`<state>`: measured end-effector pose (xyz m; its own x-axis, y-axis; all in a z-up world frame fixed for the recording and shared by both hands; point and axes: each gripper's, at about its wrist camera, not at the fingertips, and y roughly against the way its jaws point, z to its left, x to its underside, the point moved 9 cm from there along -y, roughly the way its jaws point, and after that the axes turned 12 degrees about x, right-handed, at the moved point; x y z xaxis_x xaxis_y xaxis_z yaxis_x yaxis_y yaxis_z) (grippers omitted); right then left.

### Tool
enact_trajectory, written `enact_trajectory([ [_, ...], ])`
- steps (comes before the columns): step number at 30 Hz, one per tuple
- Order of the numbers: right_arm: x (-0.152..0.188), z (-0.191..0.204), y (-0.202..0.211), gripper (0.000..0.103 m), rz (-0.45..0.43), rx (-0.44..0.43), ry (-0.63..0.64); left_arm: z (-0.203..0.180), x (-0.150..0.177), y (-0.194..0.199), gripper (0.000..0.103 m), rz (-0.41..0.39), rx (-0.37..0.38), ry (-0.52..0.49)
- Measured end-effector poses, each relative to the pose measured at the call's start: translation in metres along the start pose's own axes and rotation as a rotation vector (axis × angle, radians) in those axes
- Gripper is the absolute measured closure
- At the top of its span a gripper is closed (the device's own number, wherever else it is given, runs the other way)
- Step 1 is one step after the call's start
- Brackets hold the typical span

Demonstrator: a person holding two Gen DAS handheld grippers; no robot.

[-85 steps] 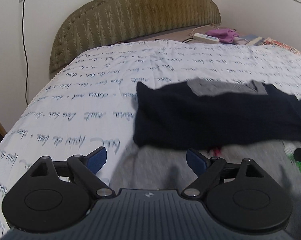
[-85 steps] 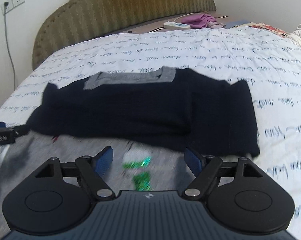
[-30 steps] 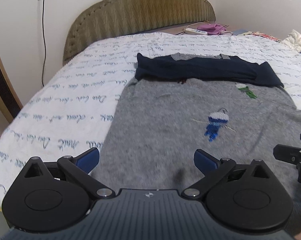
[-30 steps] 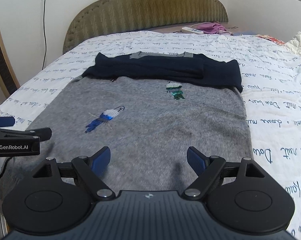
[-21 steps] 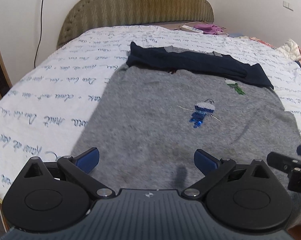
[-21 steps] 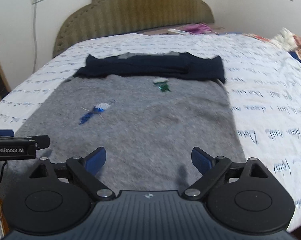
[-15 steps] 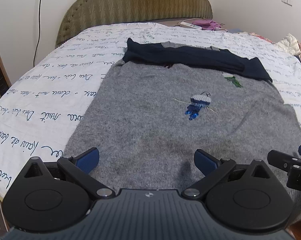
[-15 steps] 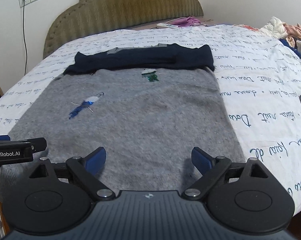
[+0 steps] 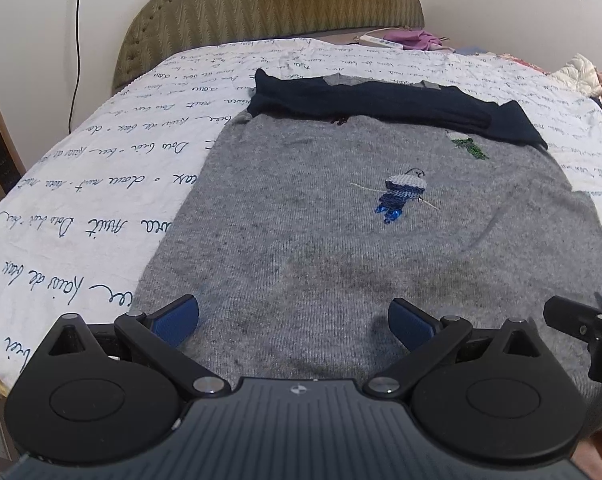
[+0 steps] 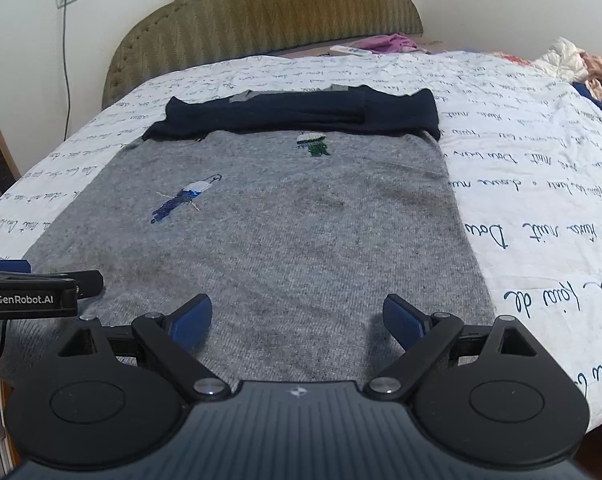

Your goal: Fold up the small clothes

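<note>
Both grippers, left (image 9: 293,318) & right (image 10: 297,316), have pulled back to the sweater (image 9: 341,240) hem at 6 o'clock, released and empty, sleeves folded at 12, so probably hem fold comes next.

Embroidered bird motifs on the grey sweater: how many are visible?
2. A blue bird sits mid-sweater; a green bird lies just below the folded navy sleeves. A dark red bit at the navy edge may be a third, mostly hidden.

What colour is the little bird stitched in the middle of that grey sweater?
The embroidered bird is blue below with a pale grey-white upper part, clearest in the left wrist view.
</note>
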<state>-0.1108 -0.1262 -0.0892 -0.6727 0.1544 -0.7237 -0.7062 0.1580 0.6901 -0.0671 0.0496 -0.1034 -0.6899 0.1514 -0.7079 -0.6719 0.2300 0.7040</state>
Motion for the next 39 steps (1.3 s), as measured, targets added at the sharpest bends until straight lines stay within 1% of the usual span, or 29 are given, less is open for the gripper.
enact_trajectory([
  [5,0.001,0.006,0.004,0.01,-0.024,-0.006,0.049,0.002,0.001,0.005,0.001,-0.013,-0.016,-0.009],
  [9,-0.003,0.0,0.007,0.01,-0.037,-0.032,0.025,0.012,-0.002,0.016,0.001,-0.051,-0.044,-0.018],
  [12,-0.006,-0.011,0.008,0.01,-0.041,-0.074,-0.014,0.029,-0.004,0.027,0.001,-0.084,-0.039,0.007],
  [14,-0.006,-0.017,0.009,0.01,-0.045,-0.097,-0.028,0.043,-0.004,0.032,0.001,-0.084,-0.013,0.037],
  [16,-0.007,-0.024,0.009,0.01,-0.043,-0.097,-0.028,0.058,-0.004,0.035,0.001,-0.08,0.009,0.06],
  [19,-0.011,-0.038,0.011,0.01,-0.046,-0.108,-0.052,0.082,-0.002,0.04,0.002,-0.084,0.006,0.083],
  [20,-0.012,-0.042,0.011,0.01,-0.042,-0.117,-0.064,0.089,0.0,0.04,0.003,-0.073,0.011,0.09],
  [22,-0.014,-0.054,0.011,0.01,-0.042,-0.116,-0.088,0.098,0.005,0.038,0.003,-0.034,0.066,0.107],
  [24,-0.014,-0.066,0.01,0.01,-0.031,-0.112,-0.106,0.104,0.011,0.034,0.006,0.005,0.129,0.144],
  [25,-0.012,-0.071,0.009,0.01,-0.016,-0.115,-0.118,0.106,0.014,0.032,0.01,0.015,0.156,0.167],
  [27,-0.009,-0.084,0.006,0.01,0.008,-0.118,-0.147,0.111,0.018,0.029,0.015,0.032,0.202,0.22],
  [29,-0.004,-0.096,0.004,0.01,0.034,-0.116,-0.178,0.113,0.021,0.027,0.015,0.033,0.246,0.25],
  [32,0.004,-0.111,0.002,0.01,0.063,-0.114,-0.213,0.104,0.021,0.027,0.015,0.033,0.301,0.238],
  [35,0.013,-0.117,-0.001,0.01,0.088,-0.113,-0.223,0.09,0.022,0.025,0.015,0.047,0.357,0.222],
  [39,0.022,-0.106,-0.001,0.009,0.114,-0.174,-0.23,0.07,0.024,0.02,0.015,0.059,0.388,0.168],
])
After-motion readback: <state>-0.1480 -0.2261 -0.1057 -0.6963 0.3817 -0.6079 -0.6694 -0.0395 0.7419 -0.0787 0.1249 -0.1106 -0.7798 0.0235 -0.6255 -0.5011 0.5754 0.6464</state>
